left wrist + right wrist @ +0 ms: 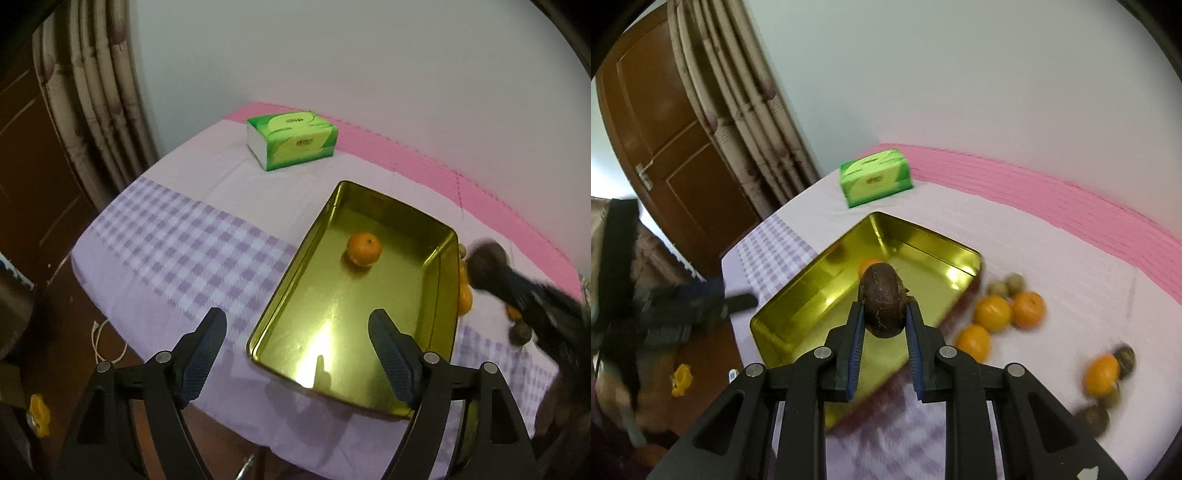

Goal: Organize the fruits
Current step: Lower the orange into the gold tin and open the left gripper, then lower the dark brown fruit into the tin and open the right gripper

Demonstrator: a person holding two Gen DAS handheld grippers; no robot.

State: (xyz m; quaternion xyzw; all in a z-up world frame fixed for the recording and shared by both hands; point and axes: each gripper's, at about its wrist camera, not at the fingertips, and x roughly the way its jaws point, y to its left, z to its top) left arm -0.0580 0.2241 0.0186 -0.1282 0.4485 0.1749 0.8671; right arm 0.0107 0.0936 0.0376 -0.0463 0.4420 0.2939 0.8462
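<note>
The right tongs [885,314] are closed on a dark brown fruit [882,301] above the golden tray [798,295]. The left tongs [297,354] stand wide open and empty. One orange [364,249] lies in the tray; a high release may make the round fruit roll and knock it

Your tray [291,280] is polished gold-coloured metal, glossy enough to mirror the light on its floor. The tablecloth [177,236] under it is soft matt cloth, woven in a lilac check. The orange [364,249] in the tray has a smooth, faintly shiny peel. The brown fruit [882,302] you hold looks dull and rough, with scuffed streaks. The tissue pack [291,142] wears slick printed plastic film. The door [665,147] is varnished wood, the curtain [738,110] heavy matt fabric.
</note>
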